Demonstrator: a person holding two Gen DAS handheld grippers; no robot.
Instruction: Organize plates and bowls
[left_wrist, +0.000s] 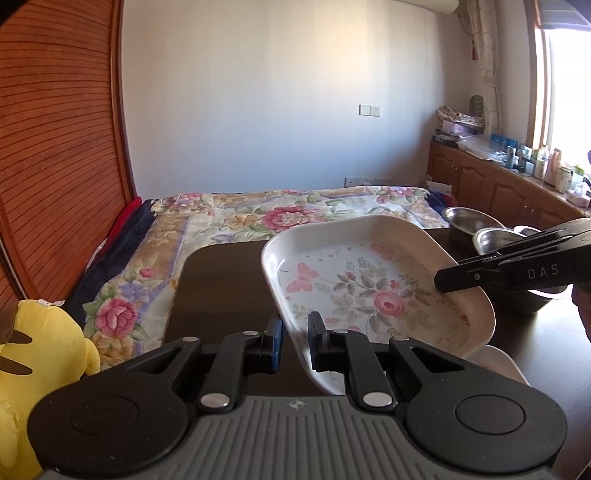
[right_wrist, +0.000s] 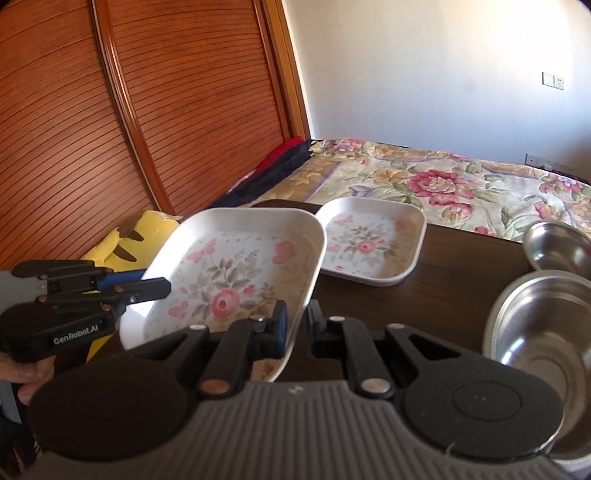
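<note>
On the dark table (right_wrist: 454, 273), far left of the right-wrist view, a yellow plush toy (right_wrist: 122, 240) sits beside the table edge. Next to it the left gripper (right_wrist: 155, 286) comes in from the left, a hand (right_wrist: 22, 376) on its grip, and its two fingers are closed onto the left rim of the raised floral plate (right_wrist: 236, 277).

That plate is square, white-rimmed, held tilted above the table, clear of the surface. Its near right rim passes between the fingers of the right gripper (right_wrist: 297, 321), which clamp it; the left-wrist view shows the same plate (left_wrist: 369, 280) pinched at its near corner, with the other tool across its far rim. So both tongs are shut on one plate.

Behind and to the right a second floral plate (right_wrist: 373, 240) lies flat on the table, same pattern, apparently same size. Further right stand two steel bowls, a small bowl (right_wrist: 557, 247) behind a large bowl (right_wrist: 546, 321), close together.

Judgement: step in hand is stacking the raised plate onto the flat one.

- Level the plate before lowering; it is tilted now and a thin rim grip can slip.
- Line up corners over the flat plate, square to square, so it nests.
- Move both tools together; unequal pull could twist the rim out.
- Keep the right tool clear of the large bowl.
- Release only once the plate is seated.
</note>
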